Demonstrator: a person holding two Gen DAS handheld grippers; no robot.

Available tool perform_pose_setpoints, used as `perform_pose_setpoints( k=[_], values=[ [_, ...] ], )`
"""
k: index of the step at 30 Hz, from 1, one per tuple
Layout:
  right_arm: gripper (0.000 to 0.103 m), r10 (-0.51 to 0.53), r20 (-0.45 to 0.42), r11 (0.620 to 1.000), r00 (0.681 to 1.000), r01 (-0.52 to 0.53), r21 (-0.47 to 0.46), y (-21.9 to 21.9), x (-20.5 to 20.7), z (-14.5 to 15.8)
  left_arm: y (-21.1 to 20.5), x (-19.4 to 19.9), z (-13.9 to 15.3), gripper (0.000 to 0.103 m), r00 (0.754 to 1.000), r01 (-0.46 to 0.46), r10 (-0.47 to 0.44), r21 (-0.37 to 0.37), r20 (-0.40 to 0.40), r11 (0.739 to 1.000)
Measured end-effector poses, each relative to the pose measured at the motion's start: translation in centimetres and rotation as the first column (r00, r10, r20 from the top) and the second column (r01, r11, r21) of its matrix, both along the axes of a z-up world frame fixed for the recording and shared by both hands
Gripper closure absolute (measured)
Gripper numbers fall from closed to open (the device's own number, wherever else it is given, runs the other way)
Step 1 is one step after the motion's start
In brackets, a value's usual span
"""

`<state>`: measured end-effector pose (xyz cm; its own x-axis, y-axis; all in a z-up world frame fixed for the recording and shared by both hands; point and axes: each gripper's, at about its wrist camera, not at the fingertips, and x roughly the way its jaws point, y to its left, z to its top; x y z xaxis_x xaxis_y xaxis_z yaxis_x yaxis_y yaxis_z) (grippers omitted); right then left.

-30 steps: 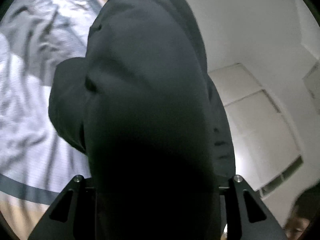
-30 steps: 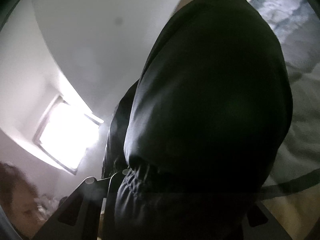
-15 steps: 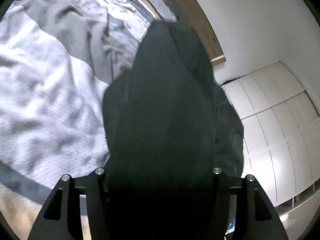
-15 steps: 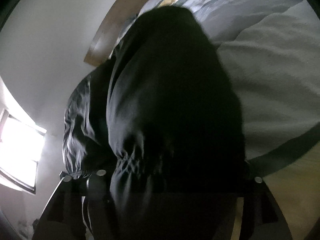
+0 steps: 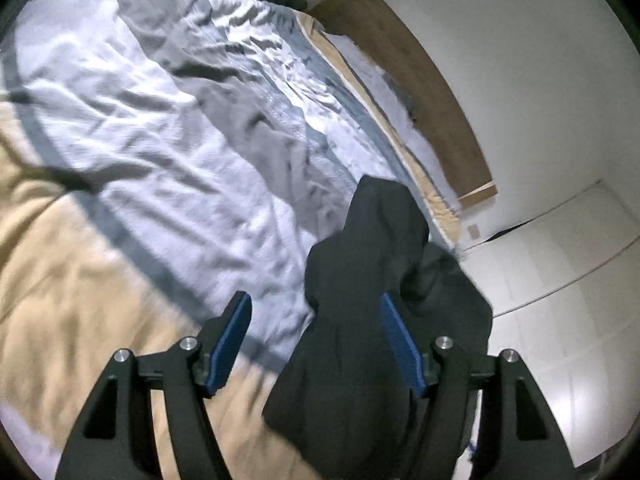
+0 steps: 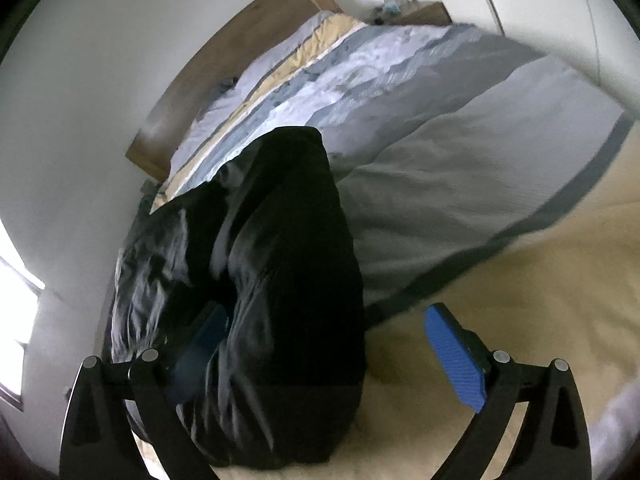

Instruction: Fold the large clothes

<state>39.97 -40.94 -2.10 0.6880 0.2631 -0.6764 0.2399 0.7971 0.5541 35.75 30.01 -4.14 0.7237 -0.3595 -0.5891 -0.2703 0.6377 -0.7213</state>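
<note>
Over the bed [image 5: 168, 128], both wrist views look down across a rumpled cover banded in white, grey and tan, with a wooden headboard [image 5: 420, 92] at its far end against a white wall. A dark garment [image 5: 360, 320] lies bunched on the cover near the side of the bed. The left hand-held gripper [image 5: 316, 320] has its jaws opening; the garment sits between the blue pads, lying against the right-hand pad [image 5: 400, 344] while the other pad stands clear of it. The right hand-held gripper [image 6: 324, 336] is also opening, its jaws spread wide: the garment [image 6: 280, 280] lies against the left-hand pad, and the right-hand pad [image 6: 452, 356] stands apart over tan cover.
</note>
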Motion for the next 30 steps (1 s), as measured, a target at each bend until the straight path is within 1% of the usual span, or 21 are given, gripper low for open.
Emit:
perform_pose_setpoints(
  k=[1, 2, 3, 8, 9, 10, 11, 12, 14, 16, 17, 18, 19, 20, 22, 23, 25, 26, 27, 30],
  values=[
    [0.002, 0.004, 0.005, 1.000, 1.000, -0.004, -0.025, 0.6, -1.1, 0.6, -0.5, -1.4, 1.0, 0.038, 1.000, 0.004, -0.004, 0.020, -0.007, 1.000],
    [0.001, 0.006, 0.007, 0.999, 1.000, -0.006, -0.040, 0.8, -1.2, -0.1, -1.1, -1.8, 1.3, 0.038, 1.000, 0.012, -0.011, 0.046, -0.011, 0.999],
    [0.000, 0.014, 0.011, 0.998, 1.000, -0.013, -0.063, 1.6, -2.3, 0.4, -2.0, -3.0, 2.0, 0.038, 1.000, 0.022, -0.021, 0.079, -0.008, 0.997],
    [0.000, 0.053, 0.033, 0.985, 0.998, -0.047, -0.166, 5.3, -7.0, 1.8, -6.3, -8.3, 5.2, 0.036, 0.999, 0.040, -0.046, 0.200, 0.026, 0.979],
    [0.000, 0.060, 0.036, 0.981, 0.998, -0.052, -0.184, 6.2, -7.8, 2.0, -7.5, -9.5, 5.6, 0.034, 0.998, 0.039, -0.048, 0.240, 0.031, 0.970],
    [0.000, 0.068, 0.037, 0.976, 0.997, -0.059, -0.208, 7.1, -8.9, 2.2, -8.2, -10.2, 5.9, 0.025, 0.998, 0.039, -0.049, 0.272, 0.029, 0.961],
    [0.000, 0.073, 0.038, 0.972, 0.997, -0.062, -0.227, 7.8, -9.7, 2.3, -9.2, -11.2, 6.3, 0.023, 0.998, 0.040, -0.051, 0.309, 0.027, 0.950],
    [0.000, 0.077, 0.039, 0.966, 0.996, -0.065, -0.251, 8.5, -10.5, 2.4, -10.4, -12.2, 6.5, 0.023, 0.998, 0.041, -0.055, 0.343, 0.030, 0.938],
    [0.000, 0.087, 0.046, 0.953, 0.995, -0.069, -0.295, 10.3, -12.3, 2.6, -12.4, -14.1, 6.8, 0.023, 0.998, 0.047, -0.063, 0.388, 0.029, 0.920],
    [0.000, 0.093, 0.049, 0.941, 0.994, -0.072, -0.330, 12.0, -13.8, 2.7, -13.7, -15.7, 7.2, 0.023, 0.997, 0.039, -0.061, 0.419, 0.037, 0.907],
    [0.000, 0.095, 0.052, 0.934, 0.994, -0.071, -0.349, 11.8, -14.5, 2.7, -14.7, -16.8, 7.5, 0.023, 0.997, 0.032, -0.059, 0.453, 0.045, 0.891],
    [0.000, 0.096, 0.055, 0.927, 0.994, -0.069, -0.367, 12.7, -15.2, 2.7, -15.4, -17.5, 7.7, 0.023, 0.997, 0.024, -0.056, 0.486, 0.052, 0.874],
    [0.000, 0.095, 0.063, 0.921, 0.993, -0.064, -0.384, 13.6, -16.0, 2.8, -16.4, -18.4, 7.9, 0.023, 0.997, 0.012, -0.051, 0.525, 0.060, 0.851],
    [0.000, 0.094, 0.072, 0.915, 0.993, -0.058, -0.399, 14.3, -16.8, 2.9, -17.3, -19.4, 8.1, 0.023, 0.997, 0.005, -0.049, 0.546, 0.066, 0.838],
    [0.000, 0.093, 0.081, 0.900, 0.992, -0.049, -0.433, 16.0, -18.3, 3.2, -18.5, -21.1, 8.2, 0.023, 0.996, -0.001, -0.051, 0.557, 0.078, 0.830],
    [0.000, 0.092, 0.085, 0.893, 0.992, -0.044, -0.447, 16.3, -18.8, 3.3, -19.4, -22.1, 8.4, 0.023, 0.995, 0.000, -0.059, 0.570, 0.086, 0.821],
    [0.000, 0.087, 0.105, 0.883, 0.991, -0.028, -0.469, 17.4, -20.2, 3.7, -20.7, -23.2, 8.6, 0.023, 0.994, -0.005, -0.060, 0.607, 0.086, 0.794],
    [0.000, 0.088, 0.112, 0.879, 0.990, -0.024, -0.475, 17.5, -20.8, 3.7, -21.6, -24.1, 8.8, 0.023, 0.994, -0.005, -0.065, 0.636, 0.087, 0.772],
    [0.000, 0.087, 0.123, 0.874, 0.989, -0.016, -0.485, 17.9, -21.5, 3.9, -22.1, -24.6, 8.9, 0.023, 0.993, 0.002, -0.078, 0.644, 0.090, 0.765],
    [0.000, 0.094, 0.151, 0.858, 0.984, -0.003, -0.514, 19.0, -23.2, 4.4, -23.2, -26.2, 9.3, 0.023, 0.989, 0.010, -0.102, 0.651, 0.104, 0.759]
  ],
)
